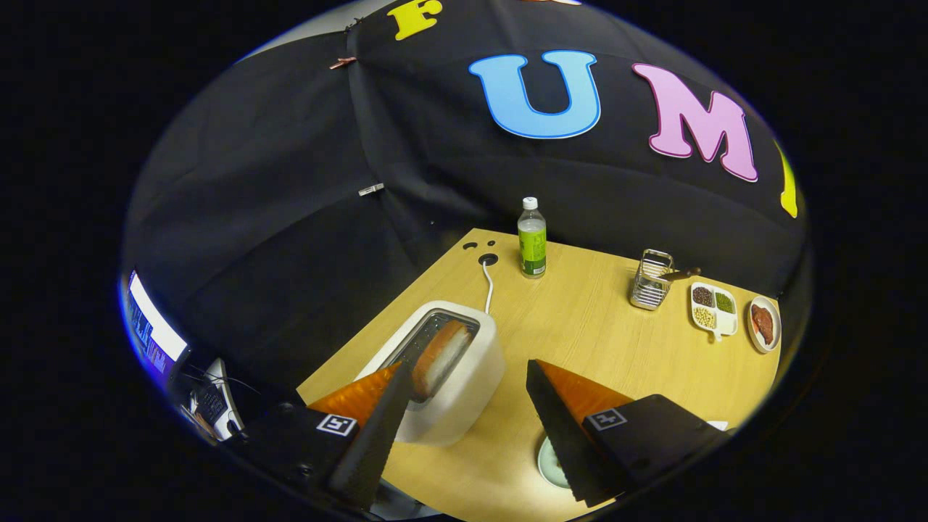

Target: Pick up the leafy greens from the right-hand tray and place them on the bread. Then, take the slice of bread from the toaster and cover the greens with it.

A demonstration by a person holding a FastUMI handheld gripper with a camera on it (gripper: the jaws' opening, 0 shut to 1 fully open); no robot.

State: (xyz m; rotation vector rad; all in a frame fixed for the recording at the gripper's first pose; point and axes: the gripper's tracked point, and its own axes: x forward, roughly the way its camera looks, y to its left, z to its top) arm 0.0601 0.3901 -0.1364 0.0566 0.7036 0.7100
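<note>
A white toaster (464, 377) stands on the wooden table (594, 326), just ahead of my left finger. A slice of bread (439, 357) with a brown crust sticks up out of its slot. My gripper (464, 377) is open above the table, its fingers wide apart with nothing between them. The left fingertip (395, 380) overlaps the toaster's near end, close to the bread slice. Under the right finger (558, 417) a pale green plate rim (549, 464) peeks out; what lies on it is hidden. A white cable (489, 284) runs from the toaster to a hole in the table.
A bottle with a green label (531, 239) stands at the table's far edge. Farther right are a wire basket (651, 280), a white divided dish of beans (713, 309) and a small plate with something reddish-brown (763, 322). A monitor (148, 330) glows off the table's left side.
</note>
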